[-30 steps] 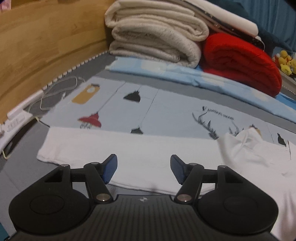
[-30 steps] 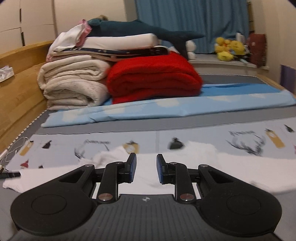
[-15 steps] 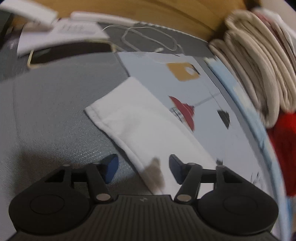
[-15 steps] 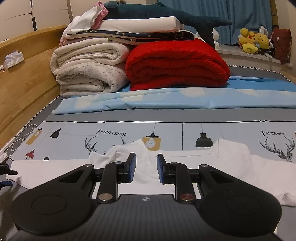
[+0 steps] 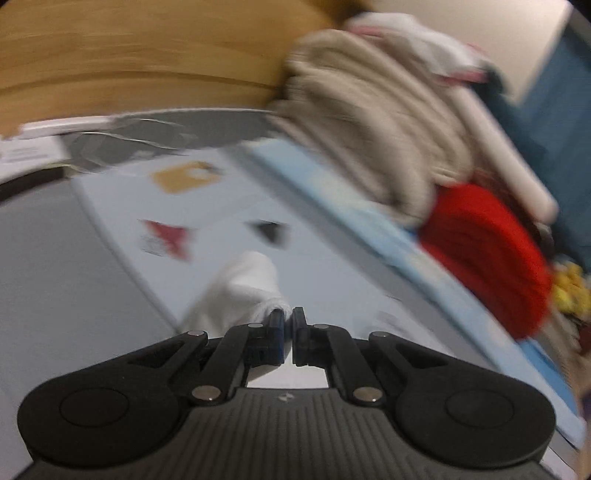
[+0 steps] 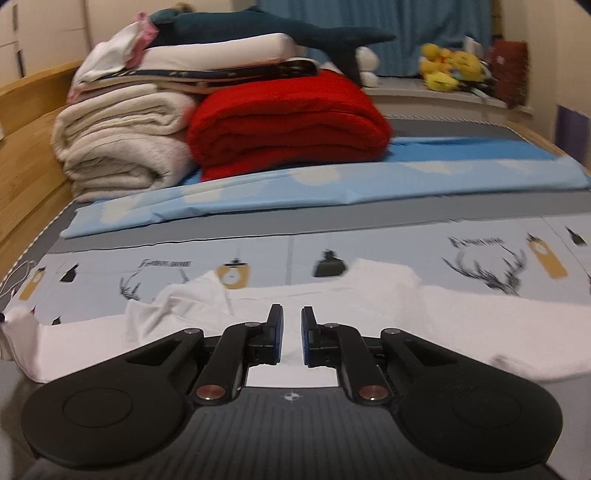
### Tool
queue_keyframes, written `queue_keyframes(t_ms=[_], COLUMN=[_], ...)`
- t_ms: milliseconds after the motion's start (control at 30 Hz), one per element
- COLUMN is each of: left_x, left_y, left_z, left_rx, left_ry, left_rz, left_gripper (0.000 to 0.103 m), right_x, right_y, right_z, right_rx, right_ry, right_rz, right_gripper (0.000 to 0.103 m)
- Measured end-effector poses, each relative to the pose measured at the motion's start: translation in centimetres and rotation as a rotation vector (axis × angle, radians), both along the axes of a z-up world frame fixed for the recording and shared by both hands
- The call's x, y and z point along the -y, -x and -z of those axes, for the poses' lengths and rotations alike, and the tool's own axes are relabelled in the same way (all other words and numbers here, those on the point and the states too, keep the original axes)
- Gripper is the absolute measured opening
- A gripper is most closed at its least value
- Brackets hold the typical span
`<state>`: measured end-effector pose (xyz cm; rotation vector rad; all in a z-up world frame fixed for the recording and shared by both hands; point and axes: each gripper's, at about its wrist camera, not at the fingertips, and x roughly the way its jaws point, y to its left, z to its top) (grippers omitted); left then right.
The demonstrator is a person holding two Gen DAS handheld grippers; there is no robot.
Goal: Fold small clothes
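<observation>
Our left tool is clamped on a bunched end of the white garment, its blue pads pressed nearly together with a tuft of cloth caught at the tips. That view is badly blurred, so we cannot make out the fabric's weave there. Our right tool hangs over the middle of the same garment with a narrow gap between its pads; the jaws are closing, and we cannot tell whether any cloth sits between them.

The garment is plain white, soft and thin-looking, spread across the bed in a long band with a rumpled, raised fold left of centre and a flatter flap to the right. It lies on a pale blue printed sheet showing hanging lamps, antlers and yellow tags; a line of lettering is printed there but is too smeared to read.

Going left to right behind it: a wooden bed frame, a stack of thick cream blankets with a fuzzy pile, a folded red blanket, a dark teal plush shark lying on top, a light blue cloud-print sheet, and yellow plush toys on a ledge.
</observation>
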<state>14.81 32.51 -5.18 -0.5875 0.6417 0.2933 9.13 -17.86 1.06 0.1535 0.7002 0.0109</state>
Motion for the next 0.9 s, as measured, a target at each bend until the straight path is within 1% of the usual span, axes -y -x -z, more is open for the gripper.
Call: queue_keyframes(t_ms=[67,133,200,267,333,433,500,533,567,600,633,667,700,800,833,900], left_x=[3.7,7.5,11.0,14.7,17.9,22.5,25.6,27.1,28.4,29.6,30.3,30.4,29.9,26.8,25.4,23.8], left_y=[0.2,0.4,0.5,0.1,0.0,-0.6,-0.7,-0.9,-1.3,-1.7,-2.2,-2.4,-2.6,-3.2,-3.5,-3.8], left_z=[-0.8,-1.1,-0.9,-0.4,0.2,0.6,0.7,1.0,1.6,2.3,3.0,3.4,3.5,3.3,3.1,2.9], left_rx=[0.031,0.051,0.059,0.056,0.053,0.061,0.071,0.064,0.039,-0.005,-0.056,-0.088,-0.092,-0.088,-0.084,-0.102], left_ry=[0.029,0.032,0.033,0.035,0.046,0.063,0.086,0.111,0.149,0.191,0.215,0.207,0.188,0.168,0.144,0.059], left_rz=[0.066,0.138,0.209,0.284,0.333,0.402,0.465,0.518,0.58,0.639,0.678,0.676,0.651,0.534,0.486,0.408], left_gripper=[0.003,0.003,0.003,0.003,0.003,0.003,0.003,0.004,0.006,0.017,0.028,0.03,0.03,0.03,0.03,0.03], right_x=[1.0,1.9,3.0,4.0,4.8,5.8,6.3,6.6,6.9,7.2,7.4,7.7,7.9,7.7,7.4,6.2], right_y=[1.0,1.6,2.4,3.1,3.7,3.9,3.7,3.5,3.2,2.8,2.3,1.8,1.2,-0.5,-0.9,-2.0], right_z=[0.1,0.4,0.5,0.8,1.5,2.8,3.2,3.3,3.5,3.7,3.9,4.4,4.9,6.2,6.4,7.1], right_rx=[-0.003,-0.016,-0.018,-0.015,-0.02,-0.046,-0.059,-0.056,-0.049,-0.052,-0.062,-0.074,-0.086,-0.134,-0.143,-0.165], right_ry=[0.0,-0.015,-0.05,-0.058,-0.071,-0.095,-0.096,-0.097,-0.097,-0.095,-0.098,-0.115,-0.129,-0.177,-0.19,-0.197], right_rz=[0.04,0.075,0.107,0.137,0.166,0.178,0.187,0.193,0.2,0.21,0.221,0.233,0.238,0.222,0.205,0.146], right_gripper=[0.01,0.01,0.007,0.007,0.006,0.005,0.005,0.005,0.005,0.006,0.007,0.008,0.008,0.008,0.008,0.008])
